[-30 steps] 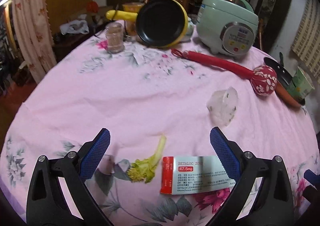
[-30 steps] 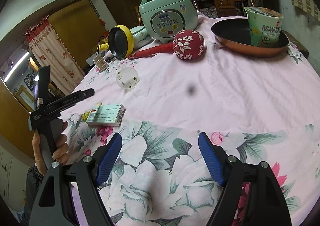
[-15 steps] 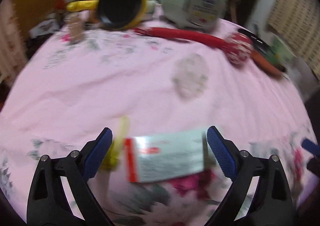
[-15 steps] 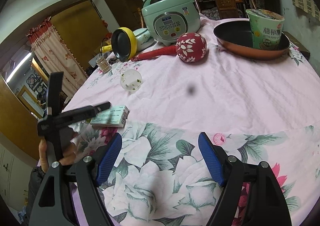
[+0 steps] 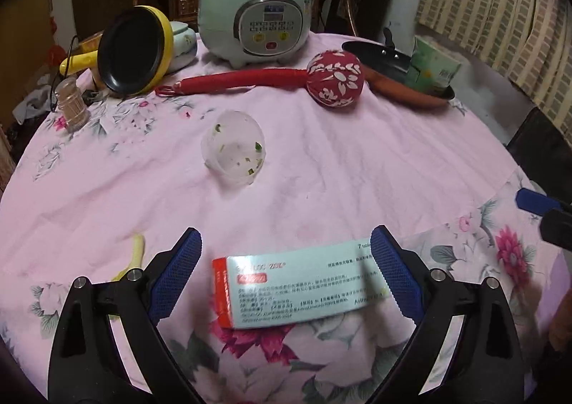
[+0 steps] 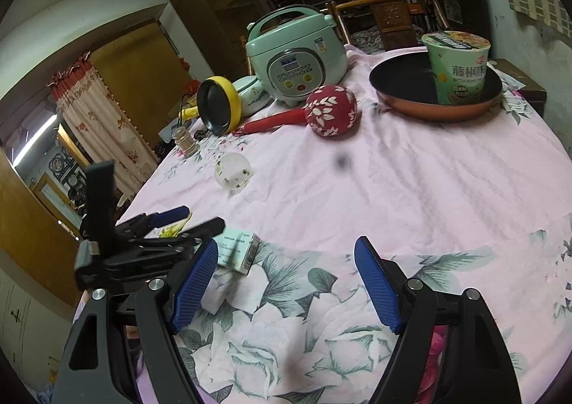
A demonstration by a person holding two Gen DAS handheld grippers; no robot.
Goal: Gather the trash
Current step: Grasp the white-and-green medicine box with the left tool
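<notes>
A white medicine box with a red end lies flat on the flowered pink tablecloth. My left gripper is open just above it, one jaw on each side, and the box's right end runs under the right finger. A yellow-green vegetable scrap lies just left of the left finger. A clear plastic cup with green bits lies on its side farther back. My right gripper stands open over bare cloth, with the box and the left gripper to its left.
At the back stand a green rice cooker, a yellow-rimmed pan, a red fabric mallet, a small glass jar and a copper pan holding an instant noodle cup. A hand holds the left gripper at the table's near-left edge.
My left gripper has shifted right and rolled, so the box now sits between its jaws and the vegetable scrap lies outside the left finger. The right gripper has barely moved.
</notes>
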